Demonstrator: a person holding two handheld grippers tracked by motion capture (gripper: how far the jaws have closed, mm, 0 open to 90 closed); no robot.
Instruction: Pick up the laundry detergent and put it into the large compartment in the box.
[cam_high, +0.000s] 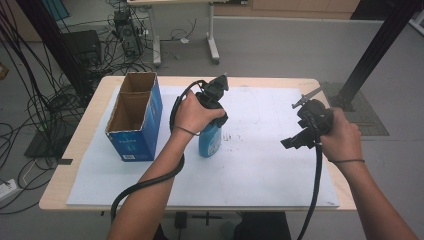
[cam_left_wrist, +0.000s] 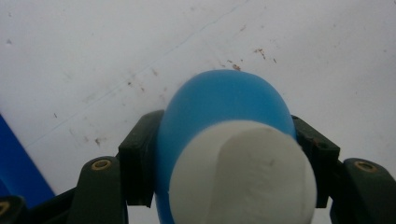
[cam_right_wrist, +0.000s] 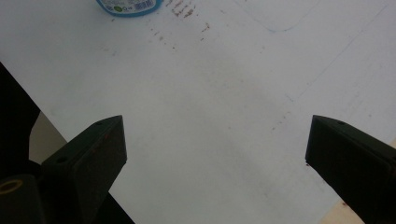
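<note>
The left gripper (cam_left_wrist: 219, 154) clamps a blue bottle (cam_left_wrist: 224, 105) with a white cap (cam_left_wrist: 243, 172), one jaw pressed to each side below the cap. The right gripper (cam_right_wrist: 215, 154) hangs wide open over the white mat (cam_right_wrist: 210, 93), nothing between its jaws. Beyond the left hand stands an open blue carton (cam_high: 135, 117).

Light was soft, even & fairly bright in the high view, w/ only faint shadows on the white sheet (cam_high: 260, 165) under the forearms; pic was low-res & a bit soft, floor cables smeared. In the left gripper view the white cap (cam_left_wrist: 243, 175) & blue bottle (cam_left_wrist: 219, 100) sat very close to the lens & were blurred, no hard glare. In the right gripper view the sheet looked grayish w/ a dim patch mid-frame, jaw edges soft
</note>
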